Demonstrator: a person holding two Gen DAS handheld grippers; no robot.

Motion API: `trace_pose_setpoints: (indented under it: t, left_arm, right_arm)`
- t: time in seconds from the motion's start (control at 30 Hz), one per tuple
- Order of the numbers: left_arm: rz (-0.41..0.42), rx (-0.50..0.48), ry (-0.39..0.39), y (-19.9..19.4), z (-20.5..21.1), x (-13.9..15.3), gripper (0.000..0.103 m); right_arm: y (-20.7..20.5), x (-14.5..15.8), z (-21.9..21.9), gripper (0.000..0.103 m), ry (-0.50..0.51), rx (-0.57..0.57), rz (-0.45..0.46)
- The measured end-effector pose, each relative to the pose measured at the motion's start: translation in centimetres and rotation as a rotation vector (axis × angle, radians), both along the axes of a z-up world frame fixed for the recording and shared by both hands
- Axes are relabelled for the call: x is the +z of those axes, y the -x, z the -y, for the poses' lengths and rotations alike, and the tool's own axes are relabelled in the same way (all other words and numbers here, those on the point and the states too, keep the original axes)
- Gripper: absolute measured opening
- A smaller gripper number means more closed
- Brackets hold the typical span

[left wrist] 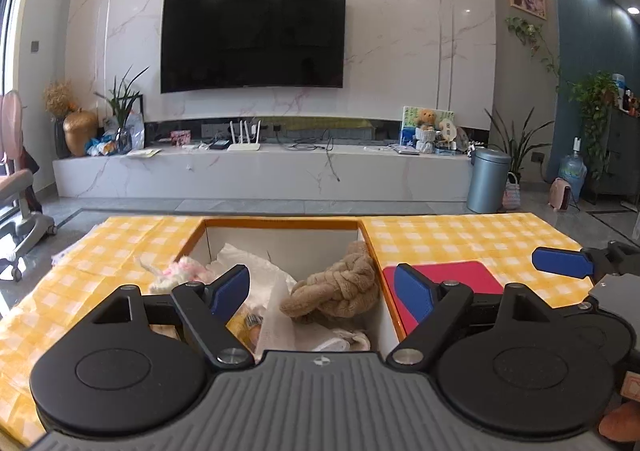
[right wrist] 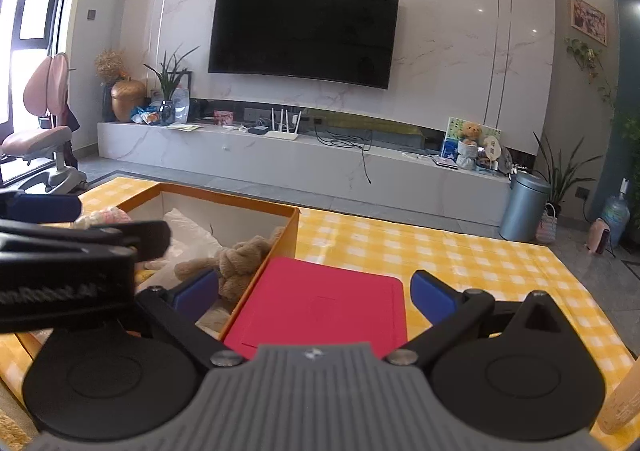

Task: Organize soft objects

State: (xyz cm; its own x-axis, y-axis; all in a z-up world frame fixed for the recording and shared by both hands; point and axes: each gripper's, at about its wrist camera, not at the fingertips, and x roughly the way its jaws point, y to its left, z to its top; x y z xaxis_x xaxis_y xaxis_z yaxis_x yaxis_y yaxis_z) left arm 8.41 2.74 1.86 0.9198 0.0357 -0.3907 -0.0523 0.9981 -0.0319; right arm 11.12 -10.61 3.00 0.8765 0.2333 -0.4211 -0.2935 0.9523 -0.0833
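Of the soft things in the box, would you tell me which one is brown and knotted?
The brown plush, twisted into a knot, lies against the box's right wall. The pink-and-white fluffy toy lies at the left, and the white cloth between them is smooth.

Left gripper (left wrist: 322,291) spread wide, empty — right gripper (right wrist: 316,293) likewise, side by side

Orange-rimmed box (left wrist: 280,222), white inside, open top, sits on worktop. Brown knotted plush (left wrist: 340,287) lies slumped against box's right wall. Pink-white fluffy toy (left wrist: 180,271) rests by left wall. White crumpled cloth (left wrist: 256,271) fills middle, between the two. Small yellow item (left wrist: 248,325) near front, partly hidden, kind unclear. Red flat pad (right wrist: 320,303) lies on worktop, touching box's right side.
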Motion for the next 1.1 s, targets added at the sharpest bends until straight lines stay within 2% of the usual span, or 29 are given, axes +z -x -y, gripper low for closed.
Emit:
trace_pose_setpoints:
  t: [0.1,0.47,1.1]
  left_arm:
    - [0.003,0.01,0.017,0.1,0.1,-0.6,0.096]
    - [-0.007,0.02,0.007,0.1,0.6,-1.0,0.096]
    - [0.001,0.017,-0.014,0.2,0.7,-0.9,0.096]
  right_arm:
    - [-0.3,-0.2,0.1,0.1,0.0,-0.005,-0.01]
    - [-0.5,-1.1,0.7,0.1,-0.005,-0.02,-0.038]
    - [-0.6,-1.2,0.8,0.1,0.007,-0.018,-0.038]
